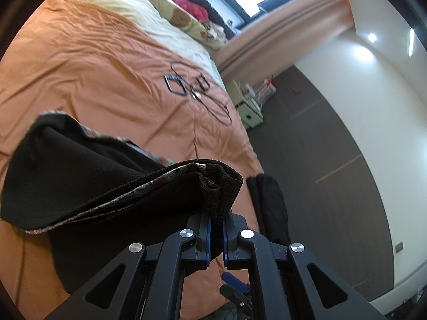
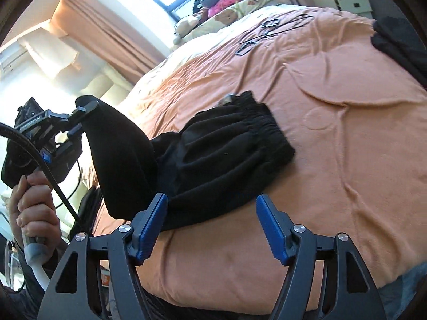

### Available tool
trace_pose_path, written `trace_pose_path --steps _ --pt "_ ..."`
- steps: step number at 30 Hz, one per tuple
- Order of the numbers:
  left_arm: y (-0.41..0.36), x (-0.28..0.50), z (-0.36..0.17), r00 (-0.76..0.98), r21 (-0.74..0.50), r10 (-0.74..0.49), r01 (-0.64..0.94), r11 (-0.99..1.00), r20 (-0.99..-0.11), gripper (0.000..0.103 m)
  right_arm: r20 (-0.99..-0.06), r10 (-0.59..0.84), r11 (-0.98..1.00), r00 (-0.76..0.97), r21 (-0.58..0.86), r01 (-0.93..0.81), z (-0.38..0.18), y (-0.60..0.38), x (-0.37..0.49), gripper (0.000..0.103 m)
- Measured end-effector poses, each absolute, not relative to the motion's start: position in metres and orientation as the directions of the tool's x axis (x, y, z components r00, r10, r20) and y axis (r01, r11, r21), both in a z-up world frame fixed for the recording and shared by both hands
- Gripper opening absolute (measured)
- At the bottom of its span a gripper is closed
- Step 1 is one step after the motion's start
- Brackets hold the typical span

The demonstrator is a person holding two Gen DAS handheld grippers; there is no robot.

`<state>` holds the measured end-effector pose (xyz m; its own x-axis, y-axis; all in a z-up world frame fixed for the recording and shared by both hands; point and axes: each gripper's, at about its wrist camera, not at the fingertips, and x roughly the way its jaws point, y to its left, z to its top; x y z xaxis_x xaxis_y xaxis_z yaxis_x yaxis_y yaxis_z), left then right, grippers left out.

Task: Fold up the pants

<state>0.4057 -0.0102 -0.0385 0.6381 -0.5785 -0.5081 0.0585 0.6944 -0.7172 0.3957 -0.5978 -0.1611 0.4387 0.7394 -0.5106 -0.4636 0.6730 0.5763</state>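
Black pants (image 1: pixel 106 181) clamped in left gripper (image 1: pixel 217 229) jaws.

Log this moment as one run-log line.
task: fold pants | left gripper: shut on black pants, cuff end lifted | right gripper: open, empty | pants waistband on orange bedspread

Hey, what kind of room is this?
Most likely a bedroom: a bed under an orange cover, pillows heaped at its head, and curtains at the window.
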Motion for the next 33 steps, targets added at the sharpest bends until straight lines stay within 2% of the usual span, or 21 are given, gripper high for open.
trace_pose_path --steps 9,17,18,19,20,21,23,25,33 --pt "-0.080 0.421 -0.077 0.516 -0.710 -0.640 0.082 0.699 -0.570 0.006 -0.509 0.719 0.690 0.473 0.600 -0.404 -0.169 -0.642 0.392 0.068" --pt "-0.111 0.432 -0.109 0.433 -0.707 -0.654 0.054 0.706 -0.620 0.007 -0.518 0.708 0.699 0.479 0.611 -0.373 -0.172 -0.665 0.384 0.068" --pt "-0.112 0.434 -0.113 0.422 -0.706 -0.654 0.045 0.707 -0.628 0.009 -0.520 0.708 0.700 0.478 0.611 -0.371 -0.172 -0.665 0.383 0.068" --pt "-0.112 0.434 -0.118 0.403 -0.710 -0.660 0.034 0.703 -0.634 0.018 -0.523 0.707 0.701 0.476 0.610 -0.370 -0.172 -0.665 0.383 0.068" --pt "-0.111 0.433 -0.122 0.389 -0.721 -0.671 0.027 0.693 -0.631 0.032 -0.525 0.707 0.701 0.474 0.610 -0.371 -0.172 -0.664 0.384 0.068" --pt "-0.109 0.431 -0.123 0.387 -0.727 -0.677 0.024 0.686 -0.626 0.040 -0.526 0.708 0.700 0.472 0.609 -0.371 -0.172 -0.663 0.386 0.068" --pt "-0.102 0.425 -0.121 0.405 -0.725 -0.670 0.025 0.688 -0.622 0.067 -0.530 0.710 0.699 0.464 0.609 -0.375 -0.173 -0.658 0.388 0.068" --pt "-0.092 0.420 -0.117 0.431 -0.723 -0.660 0.024 0.690 -0.615 0.077 -0.535 0.710 0.700 0.457 0.604 -0.381 -0.174 -0.652 0.389 0.068" --pt "-0.034 0.406 -0.119 0.489 -0.714 -0.604 -0.055 0.698 -0.629 0.077 -0.573 0.696 0.718 0.432 0.575 -0.393 -0.181 -0.624 0.395 0.068"
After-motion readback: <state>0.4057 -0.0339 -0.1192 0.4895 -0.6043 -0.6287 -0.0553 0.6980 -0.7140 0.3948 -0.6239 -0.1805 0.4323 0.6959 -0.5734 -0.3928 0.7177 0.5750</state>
